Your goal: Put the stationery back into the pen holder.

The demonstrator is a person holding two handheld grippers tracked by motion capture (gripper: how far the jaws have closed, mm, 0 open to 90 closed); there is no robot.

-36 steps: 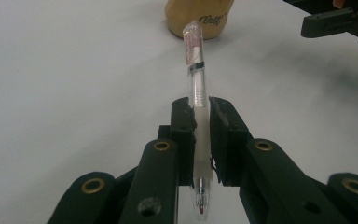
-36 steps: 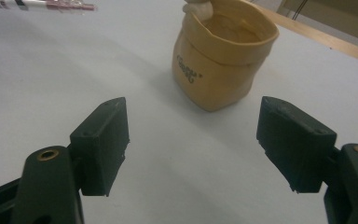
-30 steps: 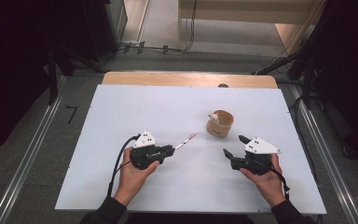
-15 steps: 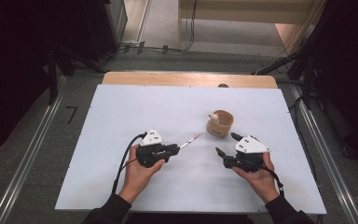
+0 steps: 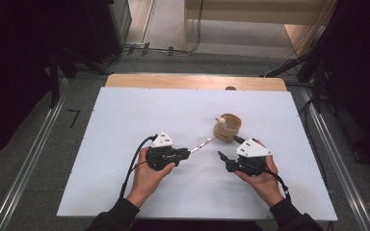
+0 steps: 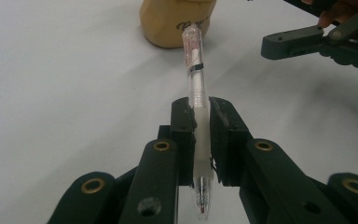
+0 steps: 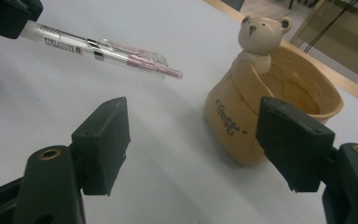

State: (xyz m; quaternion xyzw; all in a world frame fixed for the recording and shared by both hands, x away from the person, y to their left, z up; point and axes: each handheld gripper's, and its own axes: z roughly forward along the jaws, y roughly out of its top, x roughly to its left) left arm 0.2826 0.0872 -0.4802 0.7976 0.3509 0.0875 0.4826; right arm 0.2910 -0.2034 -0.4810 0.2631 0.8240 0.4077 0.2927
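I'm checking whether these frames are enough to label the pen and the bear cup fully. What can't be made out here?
- Pen: its middle is hidden between the left gripper's pads in the left gripper view; the barrel print is too small to read in the right gripper view.
- Bear cup: its top is cut off by the upper edge in the left gripper view; the right gripper's open jaw covers part of its side in the right gripper view.
- Cup's floor: hidden by its own wall.

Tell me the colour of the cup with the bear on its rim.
Tan-yellow cup, clearest in the right gripper view.
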